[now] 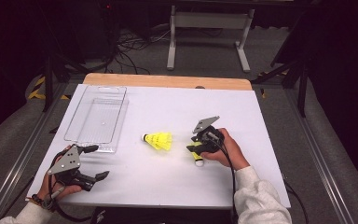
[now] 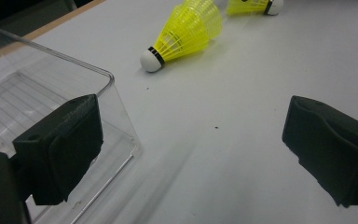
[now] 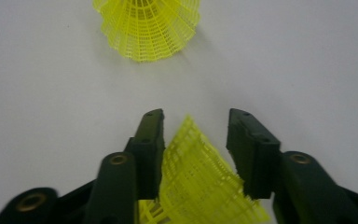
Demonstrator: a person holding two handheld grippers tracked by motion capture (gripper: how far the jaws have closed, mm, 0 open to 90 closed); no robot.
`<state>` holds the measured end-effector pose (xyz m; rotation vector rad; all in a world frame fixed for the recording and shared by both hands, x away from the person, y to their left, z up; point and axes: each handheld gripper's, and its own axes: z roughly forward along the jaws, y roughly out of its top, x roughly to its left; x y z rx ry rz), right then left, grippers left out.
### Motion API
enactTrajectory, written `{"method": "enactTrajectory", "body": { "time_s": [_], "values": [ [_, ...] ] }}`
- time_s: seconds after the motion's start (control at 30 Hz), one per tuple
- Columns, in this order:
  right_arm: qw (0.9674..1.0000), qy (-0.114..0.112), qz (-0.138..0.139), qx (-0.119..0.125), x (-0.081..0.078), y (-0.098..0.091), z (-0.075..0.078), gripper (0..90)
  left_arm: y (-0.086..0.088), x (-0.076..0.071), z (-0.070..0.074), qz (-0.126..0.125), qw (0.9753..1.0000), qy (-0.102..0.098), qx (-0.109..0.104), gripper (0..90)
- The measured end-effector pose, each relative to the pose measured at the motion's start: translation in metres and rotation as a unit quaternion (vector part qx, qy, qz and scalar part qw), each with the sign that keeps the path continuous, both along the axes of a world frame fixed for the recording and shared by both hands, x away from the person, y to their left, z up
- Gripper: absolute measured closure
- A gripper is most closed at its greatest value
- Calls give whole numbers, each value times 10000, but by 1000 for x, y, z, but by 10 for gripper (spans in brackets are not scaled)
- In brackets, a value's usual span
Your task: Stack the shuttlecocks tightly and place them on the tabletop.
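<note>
The right gripper (image 3: 195,140) has its fingers closed around the skirt of a yellow mesh plastic shuttlecock (image 3: 200,182) lying on the white worktop (image 1: 177,177) — a second yellow shuttlecock (image 3: 147,25) lies just beyond the fingertips. The left gripper (image 2: 191,144) rests with fingers spread wide — a clear plastic tray (image 2: 37,88) beside one finger.

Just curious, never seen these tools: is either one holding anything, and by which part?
The right gripper has a yellow plastic mesh shuttlecock by its skirt; a firm pinch can't be told. The left gripper holds nothing.
</note>
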<state>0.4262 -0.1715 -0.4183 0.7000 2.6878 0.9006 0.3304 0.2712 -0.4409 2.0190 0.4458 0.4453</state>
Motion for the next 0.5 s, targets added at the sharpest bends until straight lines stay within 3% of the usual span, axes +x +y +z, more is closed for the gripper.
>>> {"method": "enactTrajectory", "body": {
  "time_s": [0.1, 0.23, 0.4, 0.5],
  "values": [
    [9999, 64, -62, -56, -1, 0, 0, 708, -1, 0, 0, -24, 10000, -24, 29, 57],
    [9999, 83, -109, 63, -3, -1, 2, 848, -1, 0, 0, -14, 10000, -14, 16, 57],
    [9996, 3, -211, 209, -6, -1, 5, 883, 0, 0, 0, -16, 10000, -21, 16, 57],
    [9985, -143, -292, 430, -9, 3, 10, 889, 0, -1, 1, -6, 10000, -30, 9, 57]
  ]
}}
